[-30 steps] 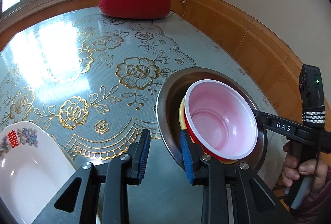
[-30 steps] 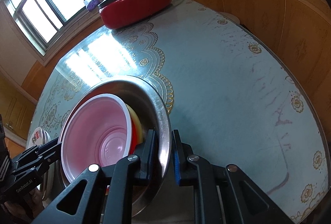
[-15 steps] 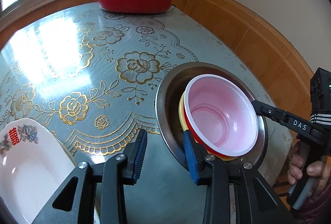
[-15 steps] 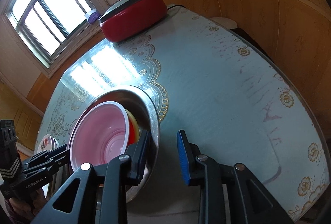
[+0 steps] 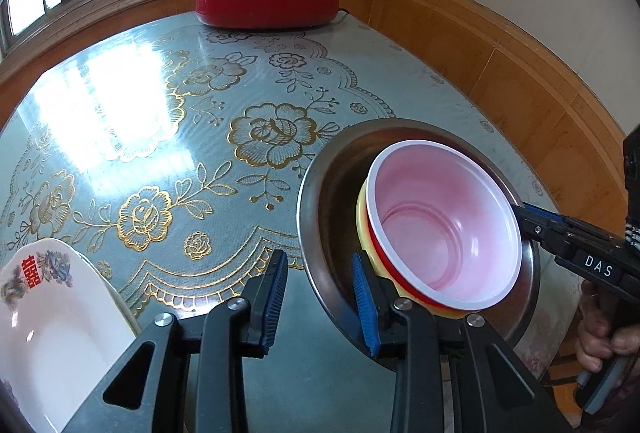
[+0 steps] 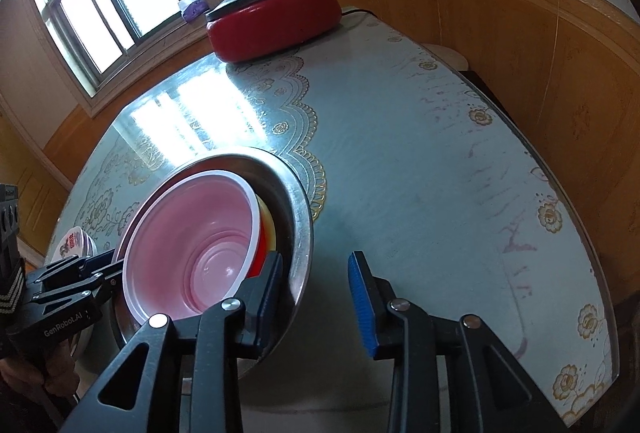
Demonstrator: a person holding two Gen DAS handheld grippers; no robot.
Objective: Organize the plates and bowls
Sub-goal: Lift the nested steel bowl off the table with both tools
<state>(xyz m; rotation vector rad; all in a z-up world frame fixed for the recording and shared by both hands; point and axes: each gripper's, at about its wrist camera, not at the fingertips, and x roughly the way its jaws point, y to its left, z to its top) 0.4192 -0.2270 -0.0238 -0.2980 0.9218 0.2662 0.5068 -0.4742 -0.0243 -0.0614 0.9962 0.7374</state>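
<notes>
Your left gripper [image 5: 320, 299] holds its fingers spread astride the steel basin's [image 5: 320, 217] near rim, gripping nothing; the pink bowl [image 5: 444, 221] is nested inside. A white plate [image 5: 52, 325] waits left, likely next. Your right gripper [image 6: 316, 297] gapes empty, the basin's rim between its fingers; a red cooker [image 6: 276, 21] sits far across the tabletop [image 6: 420, 153].

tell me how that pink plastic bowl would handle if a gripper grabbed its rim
The pink bowl looks thin-walled and translucent, so it is probably light and its rim may flex under a pinch. It sits loosely nested in a yellow bowl inside the steel basin, so it should lift out easily, though its glossy surface might slip.
</notes>
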